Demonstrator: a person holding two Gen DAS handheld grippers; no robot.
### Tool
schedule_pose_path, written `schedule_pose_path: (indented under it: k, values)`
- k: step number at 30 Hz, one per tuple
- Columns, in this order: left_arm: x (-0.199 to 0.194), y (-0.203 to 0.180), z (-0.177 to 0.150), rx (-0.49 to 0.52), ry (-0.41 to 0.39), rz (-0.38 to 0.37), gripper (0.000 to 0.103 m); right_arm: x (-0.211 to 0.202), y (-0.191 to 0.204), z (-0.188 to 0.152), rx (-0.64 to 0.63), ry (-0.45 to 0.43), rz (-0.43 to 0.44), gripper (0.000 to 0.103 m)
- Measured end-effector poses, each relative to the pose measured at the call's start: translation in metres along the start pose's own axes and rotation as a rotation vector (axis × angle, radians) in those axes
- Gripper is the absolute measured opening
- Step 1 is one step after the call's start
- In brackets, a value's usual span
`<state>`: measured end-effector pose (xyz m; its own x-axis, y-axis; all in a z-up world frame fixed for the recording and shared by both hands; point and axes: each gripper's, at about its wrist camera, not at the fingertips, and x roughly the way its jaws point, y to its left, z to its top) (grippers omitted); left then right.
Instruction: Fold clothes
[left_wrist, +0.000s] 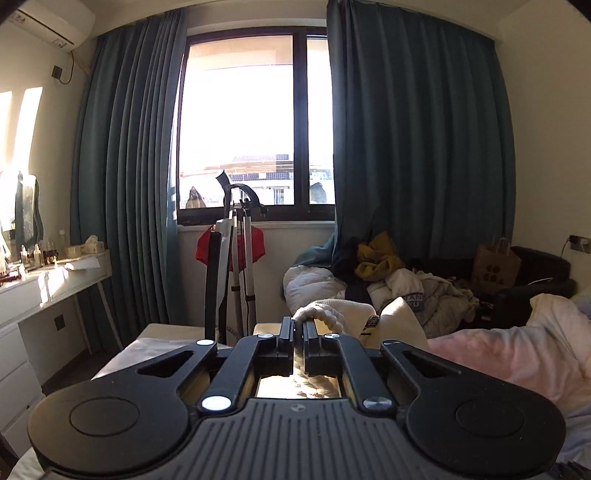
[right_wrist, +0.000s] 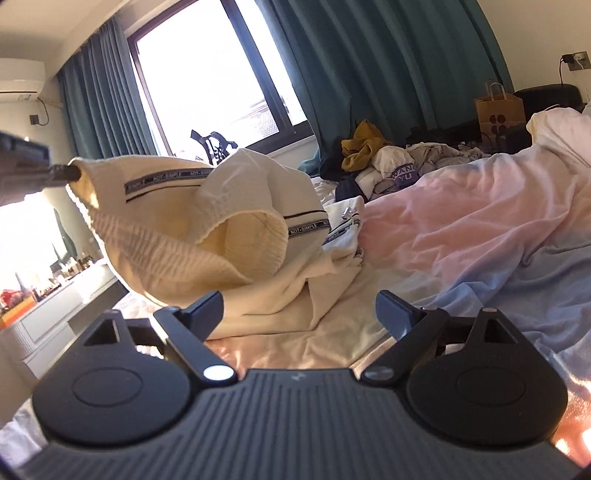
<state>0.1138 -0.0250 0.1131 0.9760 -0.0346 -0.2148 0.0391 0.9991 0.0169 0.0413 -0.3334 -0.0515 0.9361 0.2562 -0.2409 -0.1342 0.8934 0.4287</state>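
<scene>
My left gripper (left_wrist: 299, 326) was clamped tight at lower centre of its view, while my right gripper (right_wrist: 300, 308) stood wide open at lower centre.

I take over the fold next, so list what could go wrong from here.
1. The left tool pinches only the cream sweater by its ribbed edge; the knit could slip out or stretch.
2. The right tool is open and holds nothing, so the rest sags unevenly.
3. The rumpled pink duvet close beside it may spoil a flat fold.
</scene>
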Motion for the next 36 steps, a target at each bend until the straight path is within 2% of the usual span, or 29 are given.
schedule_pose_path:
  k: [4,8,12,15,20,24,29,32,34,36]
  values:
    - [-0.049,0.034,-0.036,-0.081,0.035,-0.016,0.004,-0.023,0.003,0.006,0.073,-0.031,0.093,0.091]
    - [-0.061,0.072,-0.088,-0.101,0.104,0.037,0.004,-0.034,0.009,0.004,0.109,-0.027,0.167,0.091]
    - [-0.053,0.113,-0.133,-0.117,0.226,0.129,0.004,-0.024,0.015,-0.004,0.084,0.089,0.211,0.091]
    - [-0.051,0.129,-0.137,-0.17,0.244,0.134,0.005,-0.011,0.024,-0.012,0.068,0.178,0.237,0.091]
    - [-0.04,0.133,-0.137,-0.206,0.236,0.126,0.005,0.017,0.055,-0.02,-0.108,0.212,0.285,0.091]
    - [-0.031,0.133,-0.138,-0.261,0.251,0.121,0.005,0.051,0.069,-0.02,-0.205,0.275,0.323,0.091]
    - [-0.013,0.141,-0.144,-0.313,0.27,0.141,0.006,0.091,0.044,-0.025,-0.013,0.322,0.349,0.091]
    - [0.0,0.145,-0.149,-0.341,0.286,0.156,0.006,0.101,0.033,-0.032,0.084,0.338,0.384,0.091]
    - [0.007,0.148,-0.152,-0.361,0.295,0.16,0.006,0.102,0.034,-0.037,0.117,0.333,0.413,0.093]
    - [0.014,0.152,-0.155,-0.376,0.304,0.163,0.007,0.103,0.038,-0.039,0.131,0.334,0.444,0.089]
